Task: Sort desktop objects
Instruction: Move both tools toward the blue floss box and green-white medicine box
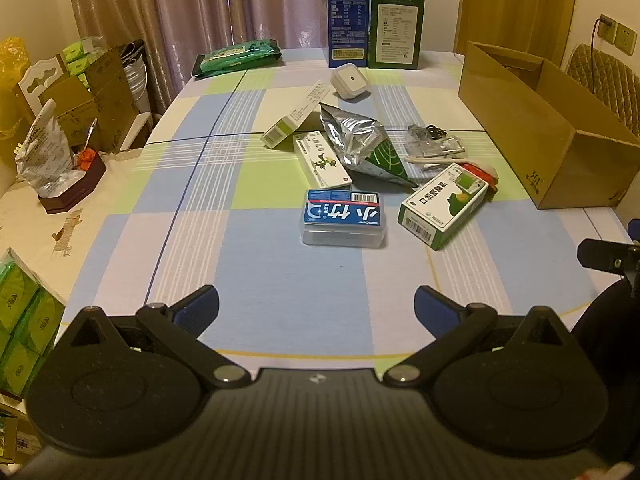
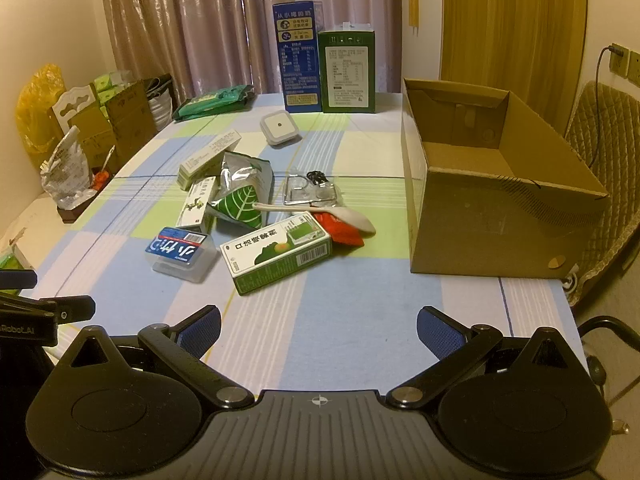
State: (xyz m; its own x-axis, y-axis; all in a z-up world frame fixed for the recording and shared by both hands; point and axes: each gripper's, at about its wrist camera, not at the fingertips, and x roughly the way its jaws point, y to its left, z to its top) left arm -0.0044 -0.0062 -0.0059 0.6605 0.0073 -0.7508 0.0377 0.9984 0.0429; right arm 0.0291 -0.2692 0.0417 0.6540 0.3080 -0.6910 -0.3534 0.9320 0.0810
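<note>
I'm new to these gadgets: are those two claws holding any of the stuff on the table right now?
No. The left gripper and right gripper both stand wide open and empty, short of the clutter.

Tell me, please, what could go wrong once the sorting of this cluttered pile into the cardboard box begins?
1. The foil pouch leans on the white medicine boxes; lifting one may drag or topple the others.
2. The white spoon lies across the red packet behind the green carton; grabbing the carton could knock both.
3. The cardboard box has tall walls, so a low carry by the open right hand-held gripper might hit its rim.
</note>
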